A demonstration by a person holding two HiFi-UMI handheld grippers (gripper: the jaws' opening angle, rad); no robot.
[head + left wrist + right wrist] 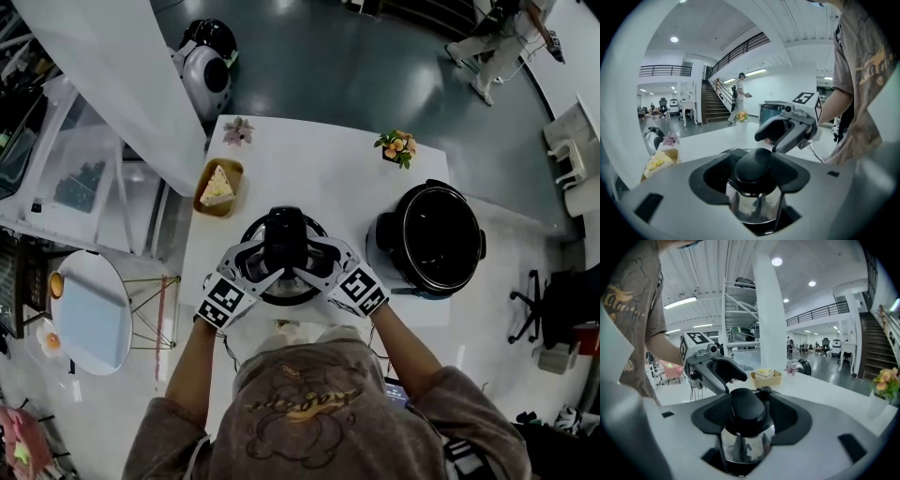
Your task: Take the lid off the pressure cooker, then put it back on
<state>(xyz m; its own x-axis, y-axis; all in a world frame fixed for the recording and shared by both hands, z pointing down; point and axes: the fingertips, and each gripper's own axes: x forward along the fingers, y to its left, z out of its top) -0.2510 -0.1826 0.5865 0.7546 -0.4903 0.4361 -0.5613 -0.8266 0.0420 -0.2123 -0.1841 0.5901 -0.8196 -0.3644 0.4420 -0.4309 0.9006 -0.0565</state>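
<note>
While the open cooker pot (382,246) stands on the bench (319,169), the lid (249,240) is just left of it in front of the person; I cannot tell whether it rests on the bench or hangs above it. The left claw (265,267) and right claw (309,269) both pinch the black handle (284,234) on its crown, pads pressed to its sides. The lid looks like heavy, rigid steel, so the stiff handle is probably the right hold: the polished rim would slip, and it should be carried level to the pot.
</note>
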